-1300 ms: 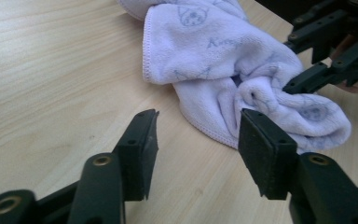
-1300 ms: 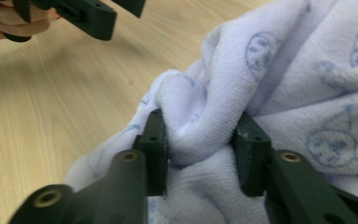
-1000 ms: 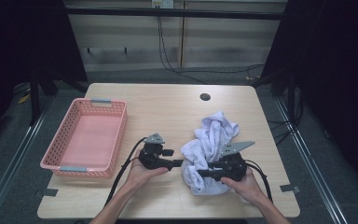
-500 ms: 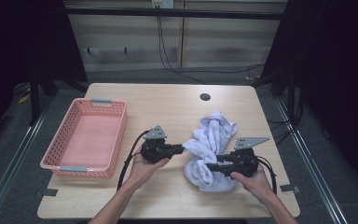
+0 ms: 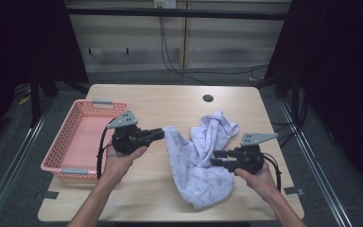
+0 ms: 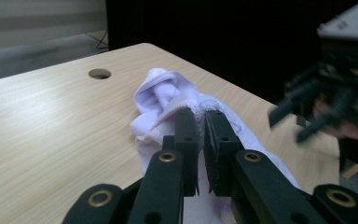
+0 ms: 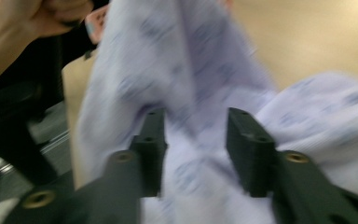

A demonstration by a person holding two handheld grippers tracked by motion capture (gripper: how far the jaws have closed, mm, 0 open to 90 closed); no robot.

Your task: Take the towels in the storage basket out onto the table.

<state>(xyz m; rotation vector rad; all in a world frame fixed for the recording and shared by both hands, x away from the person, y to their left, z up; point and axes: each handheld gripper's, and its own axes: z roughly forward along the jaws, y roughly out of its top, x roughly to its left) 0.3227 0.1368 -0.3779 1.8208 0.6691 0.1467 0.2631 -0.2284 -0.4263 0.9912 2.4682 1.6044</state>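
High view: a pale lilac cloth [image 5: 196,161] with small dark specks lies spread across the middle and near right of the wooden worktop [image 5: 170,101], one bunched end toward the far side and a broad flap reaching the near edge. The left tool [image 5: 159,134], held in the person's left hand [image 5: 123,158], is lifted above the worktop with its jaws pressed together on the cloth's left corner, which hangs up off the surface. In the left gripper view the same jaws stand closed with the cloth [image 6: 168,100] pinched between them and trailing away over the wood.

The right tool [image 5: 216,157], in the right hand [image 5: 260,179], sits low at the cloth's right side. Its jaws have just been opening; in the right gripper view they stand apart, the cloth [image 7: 191,79] lies between and beyond them, blurred, and the pads do not press on it.

A pink basket [image 5: 82,106] stands at the left edge of the worktop, just left of the left hand. A round hole [image 5: 208,98] shows in the wood on the far side.
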